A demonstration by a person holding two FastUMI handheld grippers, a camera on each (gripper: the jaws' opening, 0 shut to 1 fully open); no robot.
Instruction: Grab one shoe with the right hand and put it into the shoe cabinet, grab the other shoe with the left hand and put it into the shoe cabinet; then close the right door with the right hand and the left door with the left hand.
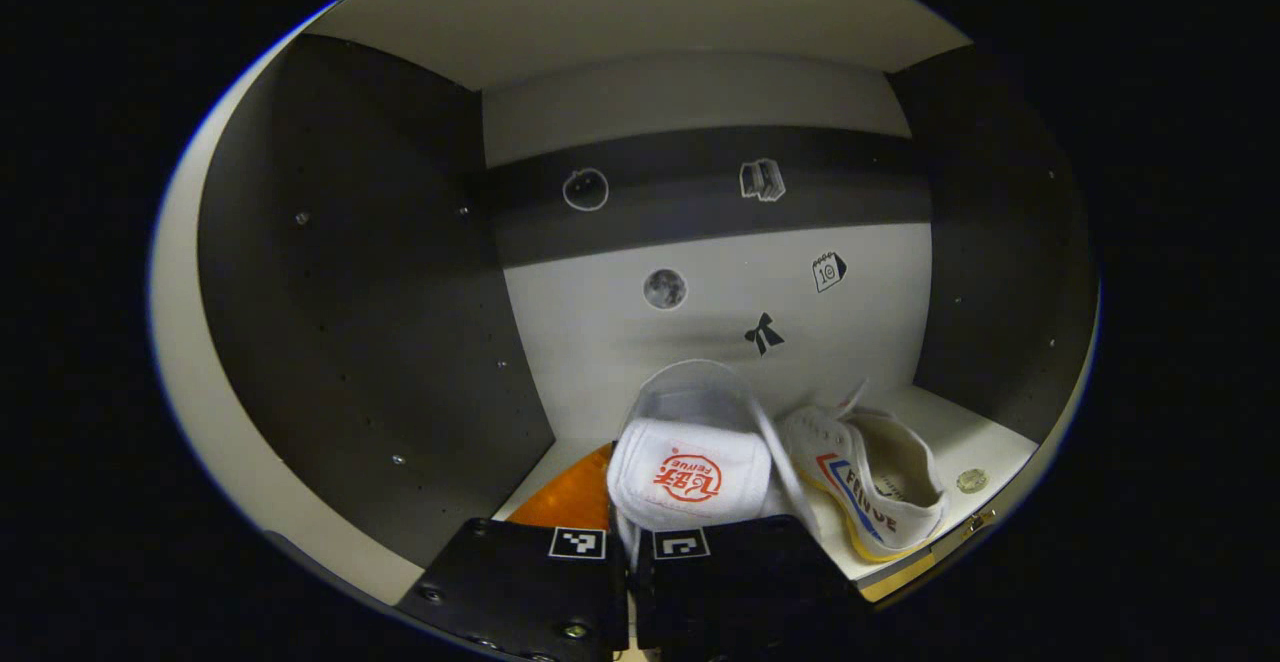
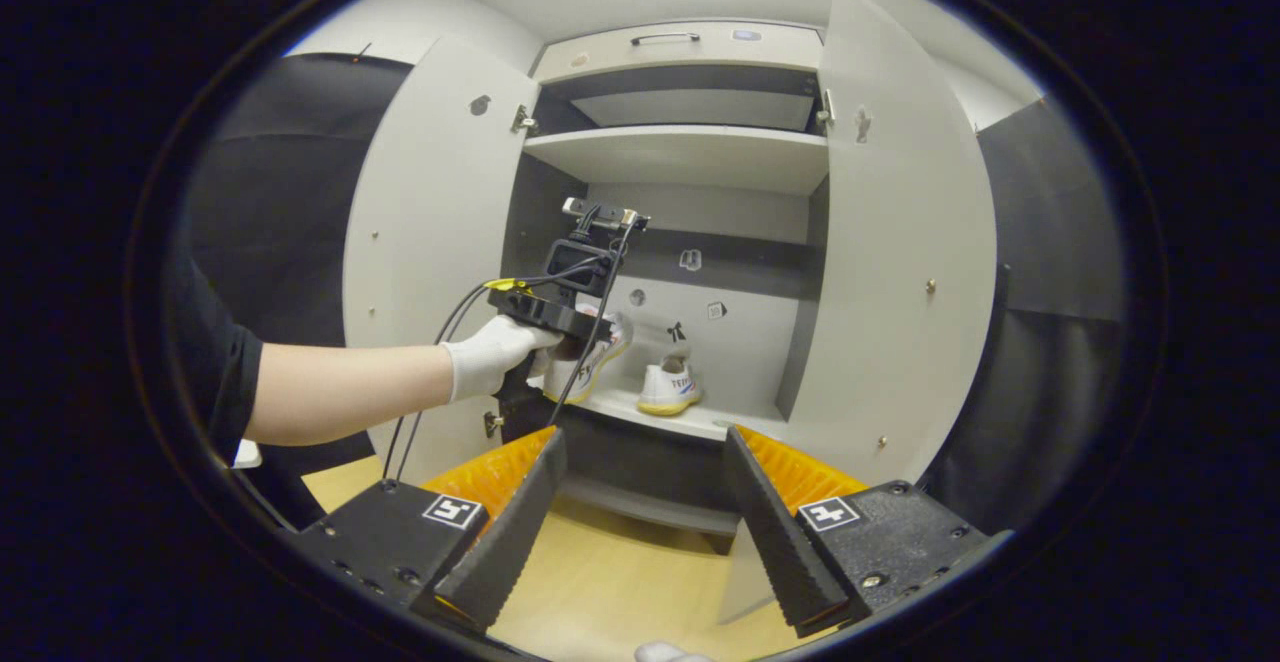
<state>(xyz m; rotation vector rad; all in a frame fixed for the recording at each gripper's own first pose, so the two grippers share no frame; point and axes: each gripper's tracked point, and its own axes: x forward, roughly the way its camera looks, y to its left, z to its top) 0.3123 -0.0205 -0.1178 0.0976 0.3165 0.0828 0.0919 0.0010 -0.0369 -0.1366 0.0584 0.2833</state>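
Note:
My left gripper (image 1: 630, 534) is inside the shoe cabinet, shut on a white canvas shoe (image 1: 690, 467) by its tongue and lace area. The second white shoe (image 1: 868, 482), with blue and red stripes, stands on the cabinet's shelf (image 1: 985, 442) just to its right. The right gripper view shows a gloved hand holding the left gripper (image 2: 566, 340) with its shoe (image 2: 590, 360) tilted over the shelf's left part, beside the standing shoe (image 2: 670, 387). My right gripper (image 2: 640, 482) stands open and holds nothing, well back from the cabinet. Both doors are swung open: left door (image 2: 430, 242), right door (image 2: 890, 242).
An upper shelf (image 2: 680, 157) and a drawer with a handle (image 2: 665, 39) sit above the shoe compartment. Dark side walls (image 1: 350, 322) close it in, and small stickers dot its back wall (image 1: 700, 282). Wooden floor (image 2: 620, 572) lies in front of the cabinet.

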